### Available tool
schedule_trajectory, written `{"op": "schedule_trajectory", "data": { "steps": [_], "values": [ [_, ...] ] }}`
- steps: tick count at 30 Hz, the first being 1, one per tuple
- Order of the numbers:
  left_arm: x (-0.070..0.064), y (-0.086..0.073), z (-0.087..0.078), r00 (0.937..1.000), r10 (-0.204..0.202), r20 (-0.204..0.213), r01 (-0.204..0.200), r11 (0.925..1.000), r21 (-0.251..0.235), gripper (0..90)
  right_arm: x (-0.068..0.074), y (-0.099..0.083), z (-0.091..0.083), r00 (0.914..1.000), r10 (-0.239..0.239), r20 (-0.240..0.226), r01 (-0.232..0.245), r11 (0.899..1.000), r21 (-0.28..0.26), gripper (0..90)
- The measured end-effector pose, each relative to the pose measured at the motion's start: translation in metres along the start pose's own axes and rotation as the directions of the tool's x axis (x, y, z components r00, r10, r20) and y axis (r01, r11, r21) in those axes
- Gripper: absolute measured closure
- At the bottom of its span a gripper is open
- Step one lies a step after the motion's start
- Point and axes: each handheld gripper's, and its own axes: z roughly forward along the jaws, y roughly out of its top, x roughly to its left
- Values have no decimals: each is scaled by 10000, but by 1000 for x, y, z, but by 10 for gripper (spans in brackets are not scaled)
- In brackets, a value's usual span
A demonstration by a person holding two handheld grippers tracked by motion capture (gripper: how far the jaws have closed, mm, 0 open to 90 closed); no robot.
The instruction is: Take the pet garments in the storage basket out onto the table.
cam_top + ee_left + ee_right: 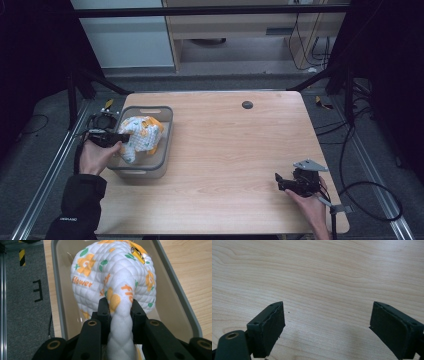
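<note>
The left gripper point(120, 312) pinches a twisted fold of the quilted cloth point(112, 277) bunched in the bin point(180, 297); soft, light, likely to sag, best gripped by thick folds; the right gripper point(327, 325) gapes wide, empty, over the table point(324, 270).

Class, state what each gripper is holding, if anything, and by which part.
The left gripper pinches a twisted fold of the quilted flowered cloth over the grey bin. The right gripper holds nothing.
</note>
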Motion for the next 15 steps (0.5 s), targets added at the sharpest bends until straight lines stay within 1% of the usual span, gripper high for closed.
{"op": "schedule_trajectory", "data": {
  "steps": [5,7,8,10,15],
  "values": [
    [4,1,-12,10000,-82,52,83,9996,-252,750,0,0,0,10000,24,5,-24,10000,-16,127],
    [6,2,-20,9998,-149,98,153,9991,-385,750,0,0,0,10000,-18,1,18,10000,-11,127],
    [6,2,-20,9998,-149,98,153,9991,-385,750,0,0,0,10000,-18,1,18,10000,-11,127],
    [8,3,-25,9998,-175,95,180,9989,-439,750,1,0,0,10000,-20,-29,20,10000,-12,127],
    [7,4,-38,9999,-66,127,74,9982,-596,751,1,0,-1,9999,-106,58,106,9999,-104,128]
  ]
}}
